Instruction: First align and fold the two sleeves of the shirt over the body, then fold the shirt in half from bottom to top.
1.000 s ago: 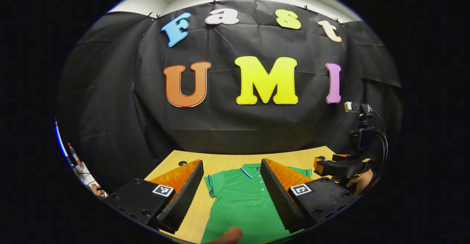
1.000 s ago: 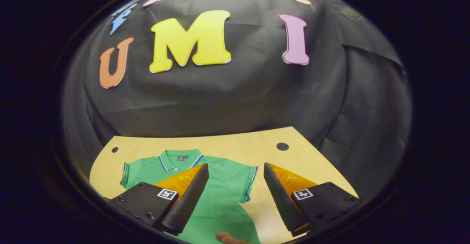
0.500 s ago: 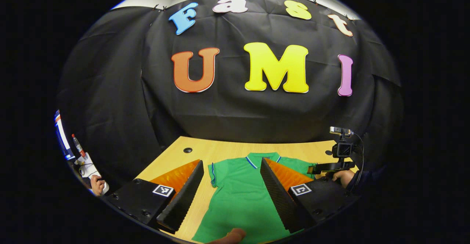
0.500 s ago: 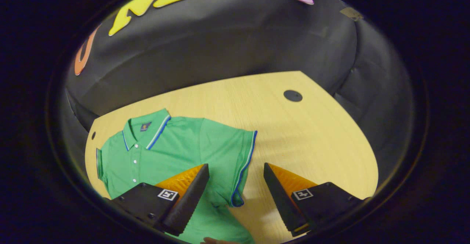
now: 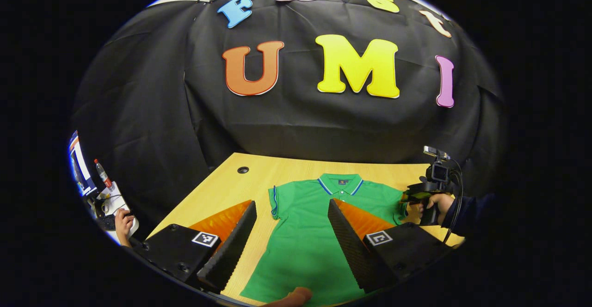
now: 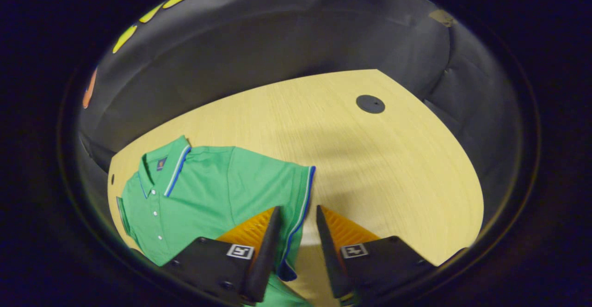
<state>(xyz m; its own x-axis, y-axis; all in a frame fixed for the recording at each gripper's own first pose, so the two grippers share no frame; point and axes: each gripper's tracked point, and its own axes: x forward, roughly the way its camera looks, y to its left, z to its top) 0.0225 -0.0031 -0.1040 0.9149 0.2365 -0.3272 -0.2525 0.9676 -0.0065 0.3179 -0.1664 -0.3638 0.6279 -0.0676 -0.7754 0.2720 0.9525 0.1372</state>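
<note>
Black cloth hangs behind a pale wooden bench (image 6: 393, 168) and closes the booth on all sides. On the bench lies a green polo shirt (image 5: 314, 224), spread flat with its front side up, the collar toward the cloth wall and the hem toward the person. The collar and the sleeve ends have a blue and white edge. Both sleeves lie out to the sides, not folded over the body.

In the left gripper view, the left gripper (image 5: 291, 247) hangs above the lower part of the shirt with its fingers wide apart, and nothing is between them. Its left finger is over the bare bench just beside the shirt, and its right finger is over the green cloth. Farther off, at the shirt's right sleeve (image 5: 400, 205), the right gripper is held by a hand (image 5: 439, 203) in a dark cuff.

In the right gripper view, the right gripper (image 6: 296, 251) is low at the right sleeve (image 6: 296, 196). Its fingers stand a small gap apart, and the striped edge of the sleeve runs between them. I cannot tell if they already press the cloth.

A round dark hole cover (image 6: 370, 104) sits in the bench, well apart from the shirt. At the far left of the left gripper view another hand (image 5: 123, 221) rests at a keyboard, near a bottle (image 5: 101, 174).
</note>
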